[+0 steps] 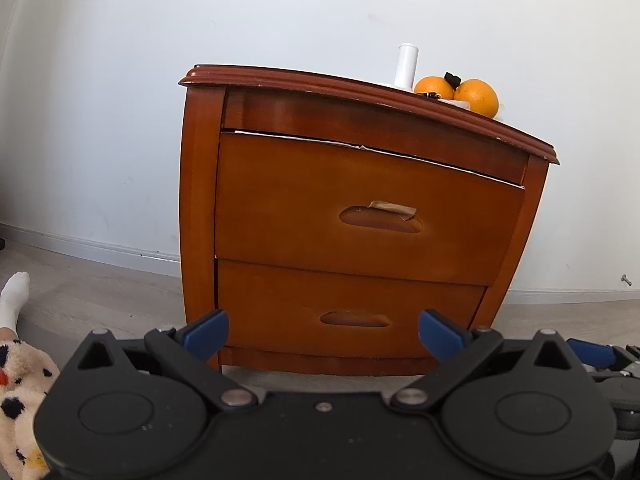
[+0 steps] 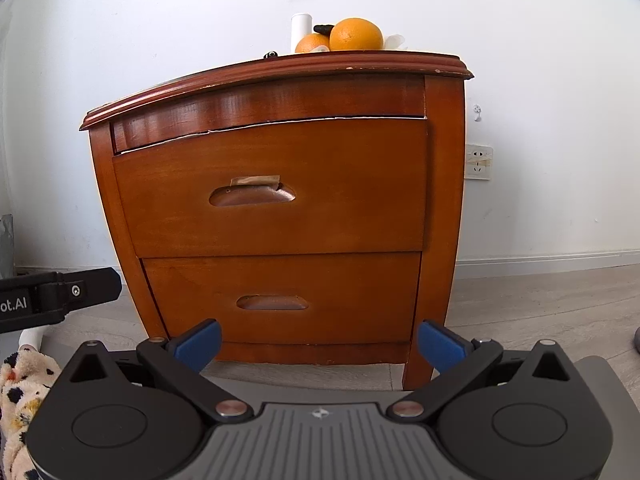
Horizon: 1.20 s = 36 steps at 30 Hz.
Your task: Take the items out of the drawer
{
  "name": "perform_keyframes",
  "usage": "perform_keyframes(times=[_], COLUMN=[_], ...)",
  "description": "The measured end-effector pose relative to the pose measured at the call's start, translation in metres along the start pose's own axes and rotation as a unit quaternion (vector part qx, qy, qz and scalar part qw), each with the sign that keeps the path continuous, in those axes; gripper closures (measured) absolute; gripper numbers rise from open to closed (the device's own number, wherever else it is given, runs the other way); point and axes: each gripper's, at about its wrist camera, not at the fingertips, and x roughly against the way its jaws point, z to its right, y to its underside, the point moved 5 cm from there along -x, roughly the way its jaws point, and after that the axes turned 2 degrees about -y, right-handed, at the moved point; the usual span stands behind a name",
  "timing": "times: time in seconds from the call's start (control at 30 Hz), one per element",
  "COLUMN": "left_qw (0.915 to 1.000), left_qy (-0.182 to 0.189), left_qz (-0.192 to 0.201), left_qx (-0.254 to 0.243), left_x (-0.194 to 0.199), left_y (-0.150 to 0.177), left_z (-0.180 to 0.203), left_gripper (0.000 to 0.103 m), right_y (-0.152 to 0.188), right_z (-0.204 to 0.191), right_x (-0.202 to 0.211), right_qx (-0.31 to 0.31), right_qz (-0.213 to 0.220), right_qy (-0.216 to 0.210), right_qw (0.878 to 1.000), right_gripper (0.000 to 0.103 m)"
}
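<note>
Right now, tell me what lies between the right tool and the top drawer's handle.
In the right wrist view, only open air and the lower drawer's front lie between the right tool and the top drawer's handle.

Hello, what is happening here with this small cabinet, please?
A person holds two grippers before a wooden nightstand, about to take items from a drawer. The left gripper and right gripper are open and empty. Both the top drawer and bottom drawer look shut. Two oranges sit on top.
</note>
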Motion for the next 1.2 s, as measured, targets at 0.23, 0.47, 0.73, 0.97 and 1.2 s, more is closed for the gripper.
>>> perform_keyframes(times=[0.23, 0.47, 0.73, 0.97, 1.2], left_qw=[1.0000, 0.9998, 0.9998, 0.9996, 0.9993], left_qy=[0.004, 0.008, 0.014, 0.019, 0.001], left_qz=[0.008, 0.004, 0.002, 0.017, 0.037], left_qx=[0.005, -0.017, -0.013, -0.012, -0.001], left_x=[0.001, 0.000, -0.002, 0.001, 0.003], left_y=[0.002, 0.002, 0.004, 0.004, 0.002], left_z=[0.001, 0.009, 0.006, 0.007, 0.001], left_gripper=[0.001, 0.001, 0.001, 0.001, 0.001], right_y=[0.001, 0.001, 0.002, 0.002, 0.003], right_z=[0.000, 0.001, 0.002, 0.003, 0.005], right_x=[0.000, -0.001, -0.002, -0.003, -0.004], right_qx=[0.002, 0.002, 0.002, 0.002, 0.002], right_qz=[0.000, -0.001, -0.003, -0.002, -0.003], right_qy=[-0.001, 0.000, 0.001, 0.002, 0.005], right_qw=[1.000, 1.000, 1.000, 1.000, 1.000], right_gripper=[0.000, 0.000, 0.000, 0.000, 0.000])
